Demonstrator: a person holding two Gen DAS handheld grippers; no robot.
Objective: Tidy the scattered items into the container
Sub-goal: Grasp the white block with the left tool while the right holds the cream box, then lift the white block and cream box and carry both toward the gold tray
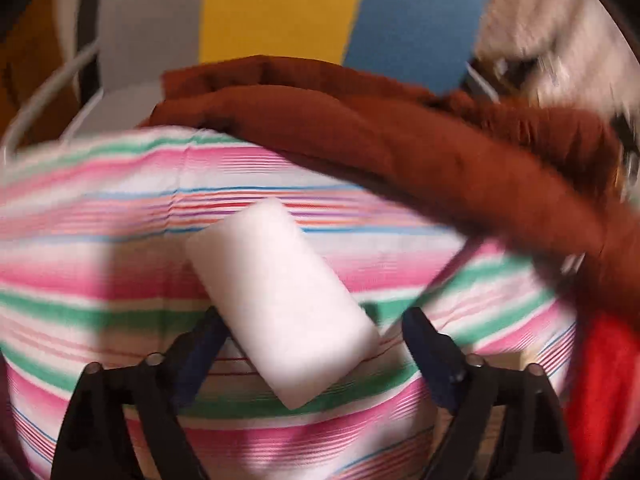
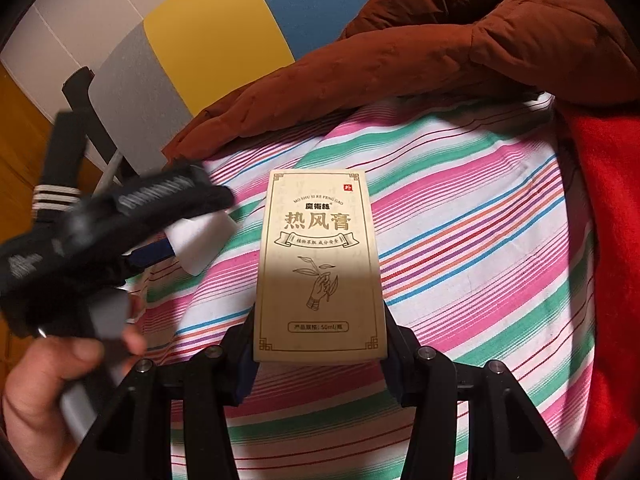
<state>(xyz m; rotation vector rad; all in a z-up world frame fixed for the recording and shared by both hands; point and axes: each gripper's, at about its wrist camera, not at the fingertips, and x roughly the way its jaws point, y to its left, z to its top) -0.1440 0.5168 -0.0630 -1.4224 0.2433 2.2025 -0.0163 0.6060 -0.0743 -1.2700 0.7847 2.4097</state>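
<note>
— Where are we with the grippers?

— Our right gripper [image 2: 320, 344] is clamped on the cream box [image 2: 319, 264]. Our left gripper [image 1: 312, 320] stands apart around the white sponge [image 1: 280, 304]; whether it touches is blurred.

— The surface?

— Striped cloth [image 2: 460, 240] lies under both, edged by the brown jacket [image 2: 400, 60] and red fabric [image 2: 608, 240]. We see no container.

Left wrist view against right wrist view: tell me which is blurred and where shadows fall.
Left wrist view: motion-smeared throughout, white block soft-edged, shadow on the striped cloth at left. Right wrist view: sharp on the box, whose lower half lies in shadow; only the left tongs are blurred.
</note>
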